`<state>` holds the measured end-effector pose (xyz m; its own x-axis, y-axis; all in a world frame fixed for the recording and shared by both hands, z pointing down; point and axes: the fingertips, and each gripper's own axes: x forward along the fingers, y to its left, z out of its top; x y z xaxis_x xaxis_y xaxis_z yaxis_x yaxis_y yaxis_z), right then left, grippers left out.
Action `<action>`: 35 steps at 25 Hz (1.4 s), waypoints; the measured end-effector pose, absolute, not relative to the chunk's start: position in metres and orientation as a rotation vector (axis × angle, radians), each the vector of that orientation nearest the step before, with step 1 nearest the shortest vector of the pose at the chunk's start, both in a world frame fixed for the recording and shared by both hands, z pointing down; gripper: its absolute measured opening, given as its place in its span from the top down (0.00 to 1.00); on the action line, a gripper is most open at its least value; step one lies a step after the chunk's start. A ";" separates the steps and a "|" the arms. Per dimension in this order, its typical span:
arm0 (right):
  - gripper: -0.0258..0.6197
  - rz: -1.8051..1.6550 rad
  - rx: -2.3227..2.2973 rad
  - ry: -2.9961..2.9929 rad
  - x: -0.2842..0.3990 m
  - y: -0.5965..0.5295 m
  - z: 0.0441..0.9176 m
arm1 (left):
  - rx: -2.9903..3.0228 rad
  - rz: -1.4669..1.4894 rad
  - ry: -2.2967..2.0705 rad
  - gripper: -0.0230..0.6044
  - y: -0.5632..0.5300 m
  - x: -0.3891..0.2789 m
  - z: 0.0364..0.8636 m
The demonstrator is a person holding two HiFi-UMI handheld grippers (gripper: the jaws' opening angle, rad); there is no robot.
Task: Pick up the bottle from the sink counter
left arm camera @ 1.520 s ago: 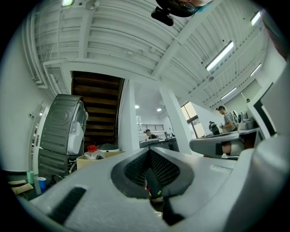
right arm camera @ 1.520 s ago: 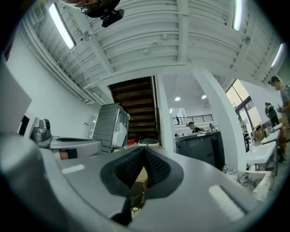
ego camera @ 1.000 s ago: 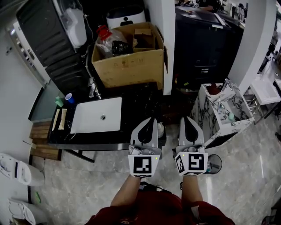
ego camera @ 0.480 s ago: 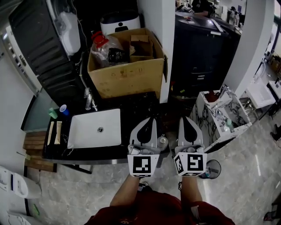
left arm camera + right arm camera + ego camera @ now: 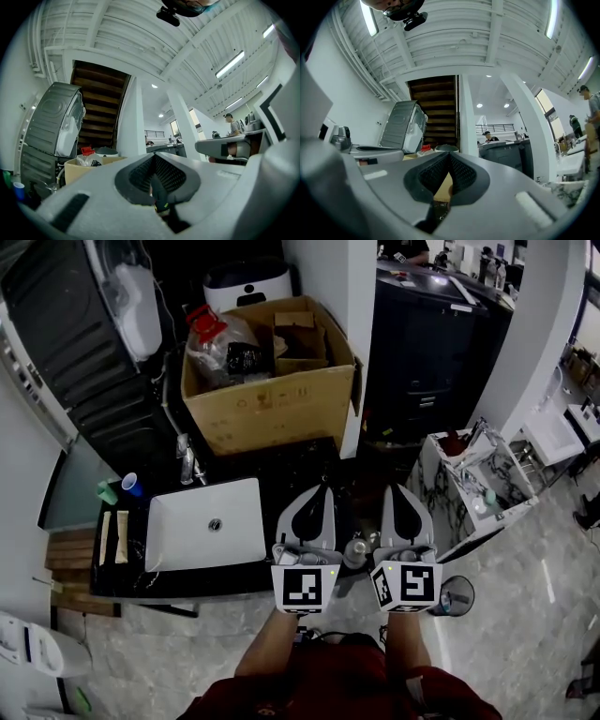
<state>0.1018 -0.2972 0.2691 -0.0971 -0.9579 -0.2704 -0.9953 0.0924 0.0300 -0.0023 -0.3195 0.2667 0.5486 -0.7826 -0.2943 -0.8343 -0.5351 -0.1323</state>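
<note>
In the head view the small clear bottle [image 5: 356, 549] shows from above as a round top. It stands at the right end of the black sink counter [image 5: 281, 465], in the gap between my two grippers. My left gripper [image 5: 319, 491] and right gripper [image 5: 404, 491] are held side by side above the counter's right end, both shut and with nothing in them. In the left gripper view the left gripper [image 5: 152, 158] has its tips together, pointing a little upward at the room. The right gripper [image 5: 449, 157] looks the same in its own view. Neither gripper view shows the bottle.
A white basin [image 5: 206, 521] with a faucet [image 5: 186, 463] fills the counter's left part, with a blue cup [image 5: 132, 484] beside it. A full cardboard box [image 5: 272, 381] stands behind. A marble-patterned stand [image 5: 469, 488] and a small bin [image 5: 455, 594] are at the right.
The counter, basin and bottle have slid lower and nearer in the head view. Both grippers stay side by side and shut.
</note>
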 end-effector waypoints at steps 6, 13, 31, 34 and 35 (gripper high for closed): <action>0.96 0.331 -1.962 2.202 0.105 -0.312 0.265 | -2.518 0.298 1.373 0.96 -0.334 0.003 0.268; 0.96 0.330 -1.927 2.220 0.121 -0.325 0.261 | -2.516 0.240 1.420 0.96 -0.347 0.017 0.273; 0.96 0.212 -1.895 2.319 0.119 -0.342 0.302 | -2.487 0.211 1.517 0.96 -0.353 0.009 0.295; 0.95 0.195 -1.888 2.350 0.116 -0.345 0.310 | -2.493 0.184 1.531 0.96 -0.355 0.007 0.303; 0.95 0.185 -1.887 2.362 0.114 -0.346 0.314 | -2.487 0.173 1.528 0.96 -0.355 0.007 0.305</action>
<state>0.1145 -0.3465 0.3141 -0.2200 -0.9617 -0.1636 -0.9754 0.2188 0.0250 0.0072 -0.3548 0.3052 0.4535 -0.8656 -0.2121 -0.8911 -0.4369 -0.1223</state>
